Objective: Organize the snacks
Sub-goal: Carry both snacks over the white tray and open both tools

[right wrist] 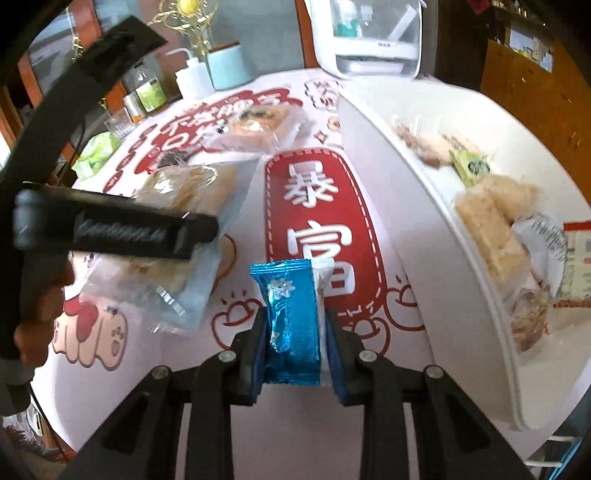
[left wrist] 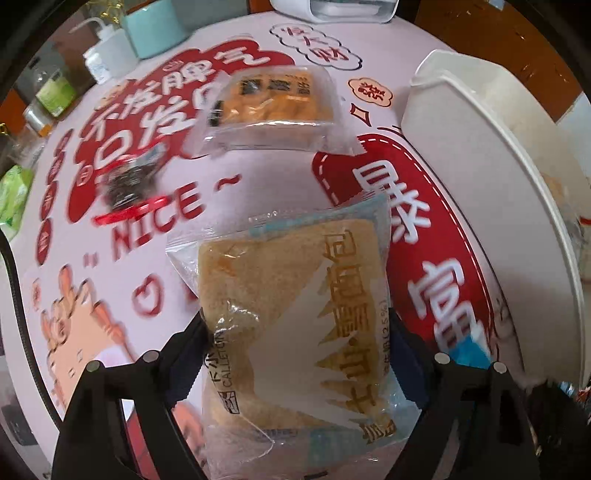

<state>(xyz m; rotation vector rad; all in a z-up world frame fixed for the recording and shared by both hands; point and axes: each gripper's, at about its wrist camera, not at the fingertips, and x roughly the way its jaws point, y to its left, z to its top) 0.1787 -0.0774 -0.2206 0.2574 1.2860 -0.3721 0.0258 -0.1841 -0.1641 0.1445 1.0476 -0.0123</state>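
A clear packet of sliced bread sits between the fingers of my left gripper, which is shut on its sides and carries it above the printed tablecloth. The right wrist view shows the same bread packet under a left finger. My right gripper is shut on a blue foil snack packet with a white edge, held upright. A white bin to the right holds several wrapped snacks. An orange cake packet and a small dark packet lie on the cloth.
At the table's far edge stand a teal cup, a white squeeze bottle, small jars and a white appliance. A green packet lies at the left edge. The white bin fills the right side.
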